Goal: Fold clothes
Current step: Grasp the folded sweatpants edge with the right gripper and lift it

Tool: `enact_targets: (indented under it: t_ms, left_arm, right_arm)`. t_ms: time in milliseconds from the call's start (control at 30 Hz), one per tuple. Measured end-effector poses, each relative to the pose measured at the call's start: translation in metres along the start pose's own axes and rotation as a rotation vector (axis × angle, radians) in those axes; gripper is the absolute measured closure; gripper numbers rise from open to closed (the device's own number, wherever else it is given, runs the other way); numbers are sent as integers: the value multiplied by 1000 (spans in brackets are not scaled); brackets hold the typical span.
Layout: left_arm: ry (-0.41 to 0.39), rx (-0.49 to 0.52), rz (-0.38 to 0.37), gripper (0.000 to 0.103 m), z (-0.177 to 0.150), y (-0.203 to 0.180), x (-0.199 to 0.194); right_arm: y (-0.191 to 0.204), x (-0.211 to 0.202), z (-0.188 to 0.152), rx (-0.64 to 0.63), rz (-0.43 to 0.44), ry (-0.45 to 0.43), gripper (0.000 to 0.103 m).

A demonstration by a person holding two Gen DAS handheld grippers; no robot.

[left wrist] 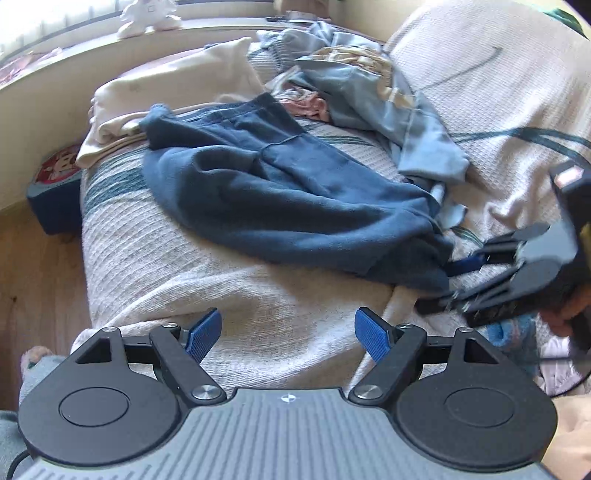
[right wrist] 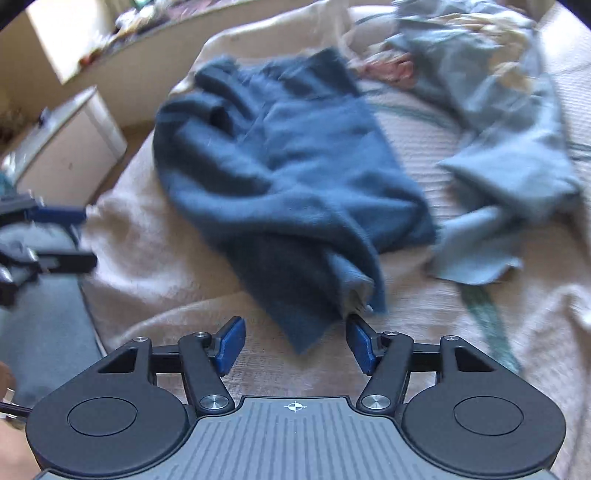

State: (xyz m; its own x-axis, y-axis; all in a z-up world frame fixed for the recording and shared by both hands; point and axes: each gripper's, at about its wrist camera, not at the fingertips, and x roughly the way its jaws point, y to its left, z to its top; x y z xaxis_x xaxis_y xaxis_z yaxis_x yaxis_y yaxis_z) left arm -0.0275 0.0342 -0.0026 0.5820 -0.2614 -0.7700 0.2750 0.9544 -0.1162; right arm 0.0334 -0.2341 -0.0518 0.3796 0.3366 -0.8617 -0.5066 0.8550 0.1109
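Fingers of the left gripper stand wide apart with nothing between the blue pads; beneath the gap lies only the cream ribbed bedcover. Fingers of the right gripper are also parted, less widely, and grip nothing. A loose corner of the dark blue garment hangs down into the space just ahead of the right-hand pad, and whether cloth and pad touch cannot be determined (the right wrist view is blurred).

The dark blue garment lies crumpled on the bedcover, roughly in the middle of the bed, with one end bunched toward the far side and the nearer end trailing toward the right gripper. In the left wrist view, the right gripper appears at the right edge, beside the garment's near corner.

A light blue garment lies rumpled beyond and to the right of the dark one, with a pink item partly under it. A cream pillow rests at the far left of the bed. A white figurine stands on the ledge behind.
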Motion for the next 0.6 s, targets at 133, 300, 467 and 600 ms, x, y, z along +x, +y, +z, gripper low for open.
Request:
enact_targets:
  t_ms: [133, 300, 467, 600]
  left_arm:
    - [-41, -9, 15, 25, 3, 12, -11]
    - [-108, -6, 69, 25, 14, 34, -32]
    - [-175, 50, 134, 25, 25, 47, -57]
    - [-198, 64, 171, 25, 18, 55, -74]
  right_arm:
    - [17, -5, 9, -145, -63, 23, 96]
    - [41, -94, 37, -118, 328, -1, 98]
    - [70, -153, 52, -10, 697, -54, 98]
    - [104, -141, 49, -22, 751, -38, 98]
